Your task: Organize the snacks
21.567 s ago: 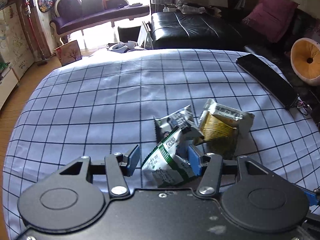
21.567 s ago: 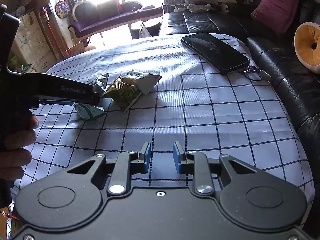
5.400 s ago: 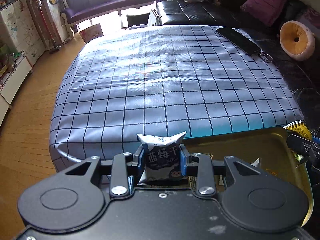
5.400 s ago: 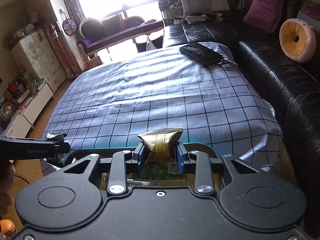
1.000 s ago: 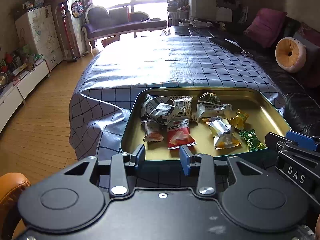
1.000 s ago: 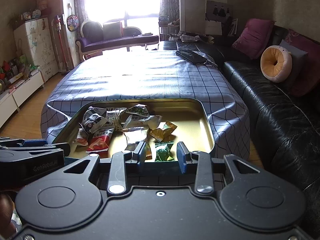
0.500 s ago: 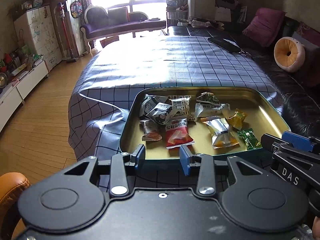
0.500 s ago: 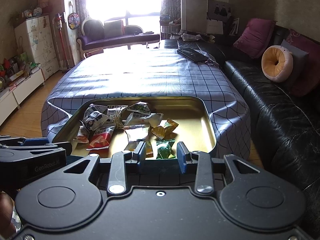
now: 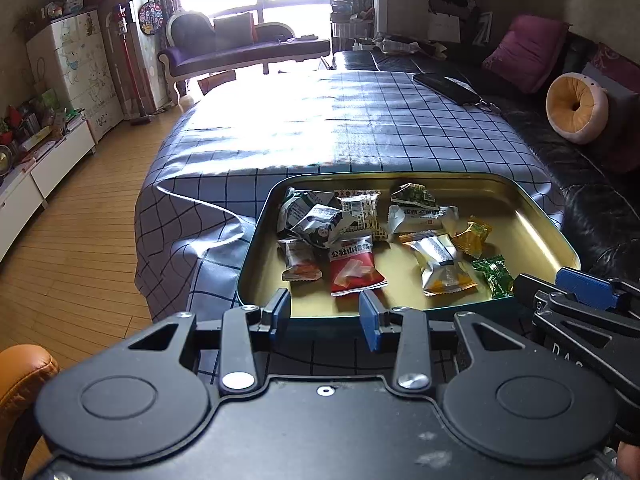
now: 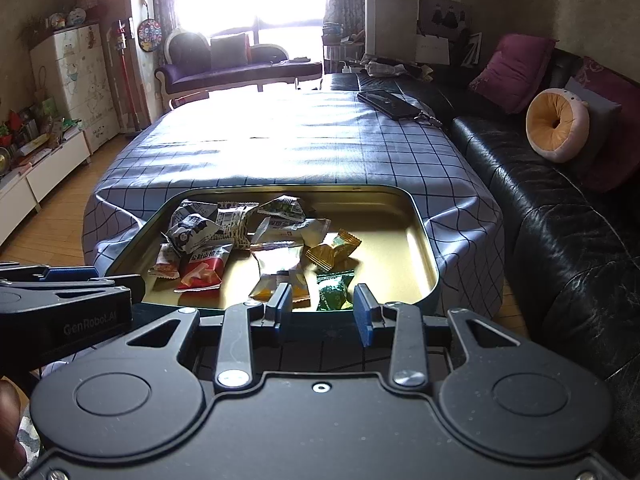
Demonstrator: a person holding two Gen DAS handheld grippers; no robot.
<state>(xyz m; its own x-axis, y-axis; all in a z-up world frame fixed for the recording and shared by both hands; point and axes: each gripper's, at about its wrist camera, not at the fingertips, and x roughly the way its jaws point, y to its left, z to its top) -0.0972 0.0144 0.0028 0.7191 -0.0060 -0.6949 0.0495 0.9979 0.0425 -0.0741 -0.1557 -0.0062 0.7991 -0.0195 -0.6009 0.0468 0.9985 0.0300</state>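
A gold tin tray (image 9: 532, 216) (image 10: 400, 236) with a dark rim sits at the near edge of the checked cloth. It holds several snack packets: a red one (image 9: 354, 266) (image 10: 202, 266), a green one (image 9: 494, 276) (image 10: 332, 286), a yellow one (image 9: 472, 236) (image 10: 334, 252), and silver and white ones (image 9: 438, 260). My left gripper (image 9: 325, 316) is open and empty, just short of the tray's near rim. My right gripper (image 10: 322, 308) is open and empty, also at the near rim; it shows at the right in the left wrist view (image 9: 580, 300).
The checked tablecloth (image 9: 340, 136) covers a low table. A black phone (image 9: 444, 86) (image 10: 386, 104) lies at its far right. A black leather sofa (image 10: 560, 208) with cushions runs along the right. Wooden floor (image 9: 68, 240) and cabinets are on the left.
Both grippers have drawn back slightly from the tray and stay open. The snacks in the tray have not moved.
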